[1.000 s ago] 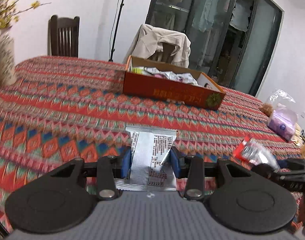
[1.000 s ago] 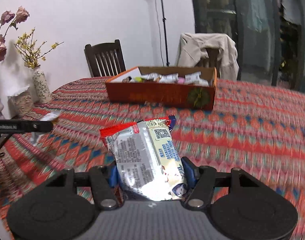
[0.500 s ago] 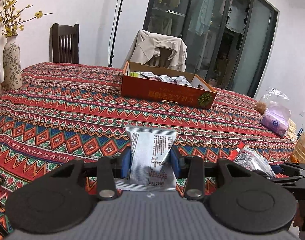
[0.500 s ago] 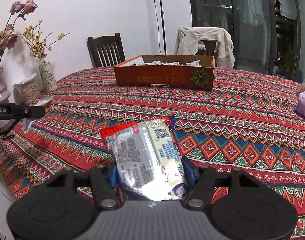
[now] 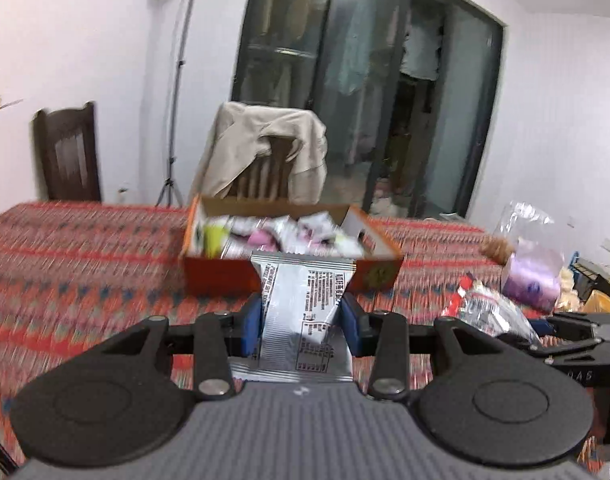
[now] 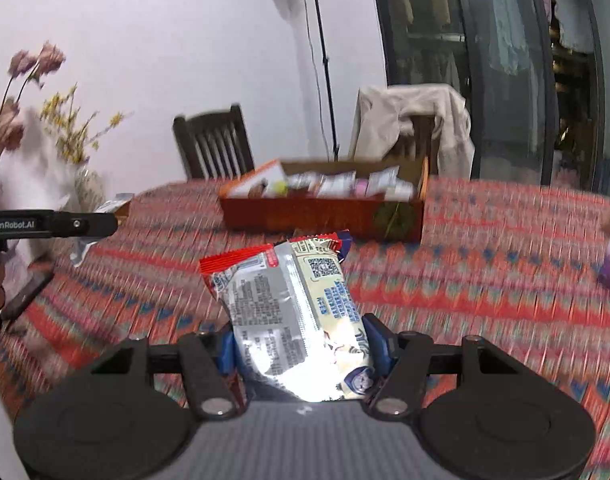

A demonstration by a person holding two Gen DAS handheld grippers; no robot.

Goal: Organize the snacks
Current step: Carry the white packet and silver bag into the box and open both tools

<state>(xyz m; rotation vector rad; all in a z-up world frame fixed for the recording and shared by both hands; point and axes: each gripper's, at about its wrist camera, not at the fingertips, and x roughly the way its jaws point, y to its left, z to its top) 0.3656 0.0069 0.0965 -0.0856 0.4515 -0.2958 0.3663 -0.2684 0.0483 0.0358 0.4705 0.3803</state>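
silver foil snack packet [image 5: 305,312] pinched in left gripper [image 5: 301,322], above table short of orange cardboard box [image 5: 221,276] | red-edged foil packet [image 6: 293,312] clamped in right gripper [image 6: 301,354] | risk: slick foil could be slipped from pads, or box wall clipped

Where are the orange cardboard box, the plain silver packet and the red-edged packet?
Orange cardboard box [image 6: 321,216]: right wrist view, front wall.
Plain silver packet [image 5: 305,304]: left wrist view, printed middle.
Red-edged packet [image 6: 293,312]: right wrist view, silver middle.

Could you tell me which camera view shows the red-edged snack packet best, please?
The right wrist view: the red-edged snack packet fills the centre, clamped in the right gripper. The left wrist view catches it only small, at the right edge.
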